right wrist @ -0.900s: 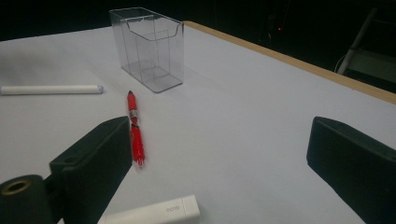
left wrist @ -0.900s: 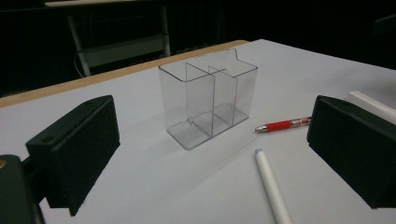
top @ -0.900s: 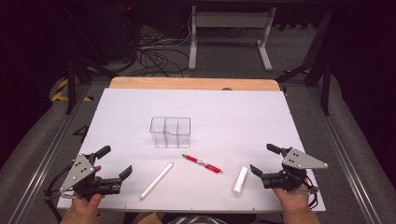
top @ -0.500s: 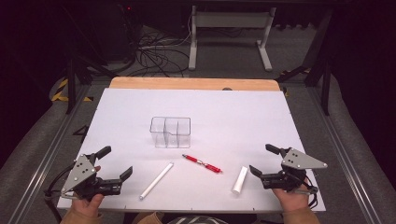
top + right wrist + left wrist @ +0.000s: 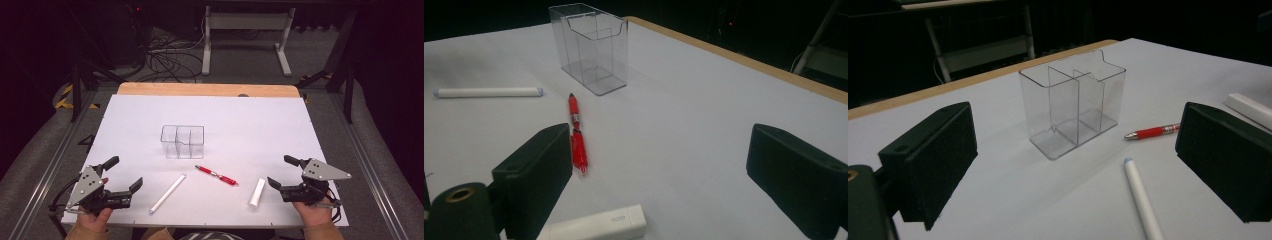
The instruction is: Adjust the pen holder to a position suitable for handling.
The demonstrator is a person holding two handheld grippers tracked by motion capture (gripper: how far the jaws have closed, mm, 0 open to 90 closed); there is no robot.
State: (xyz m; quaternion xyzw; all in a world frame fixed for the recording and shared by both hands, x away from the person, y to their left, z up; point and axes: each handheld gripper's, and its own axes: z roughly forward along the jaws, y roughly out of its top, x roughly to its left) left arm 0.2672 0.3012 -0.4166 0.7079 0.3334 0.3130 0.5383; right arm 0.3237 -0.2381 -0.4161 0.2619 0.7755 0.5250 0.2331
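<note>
**Right gripper sits beside the short white stick**

Your right gripper (image 5: 284,172) rests at the table's (image 5: 280,120) near right edge, jaws spread wide with nothing between them. Just off its lower jaw, at about 9 o'clock in the high view, lies the short white stick (image 5: 257,192), its long axis running 12 to 6, tipped slightly toward 1. In the right gripper view it lies crosswise under the jaws, so you likely need to turn the wrist to close across it.

The red pen (image 5: 216,175) lies farther out at 9 o'clock. Your left gripper (image 5: 125,173) is also open and empty; the long white stick (image 5: 167,193) lies near it at 3 o'clock, axis 1 to 7. The clear box (image 5: 182,141) stands at mid-table, nothing in it.
</note>
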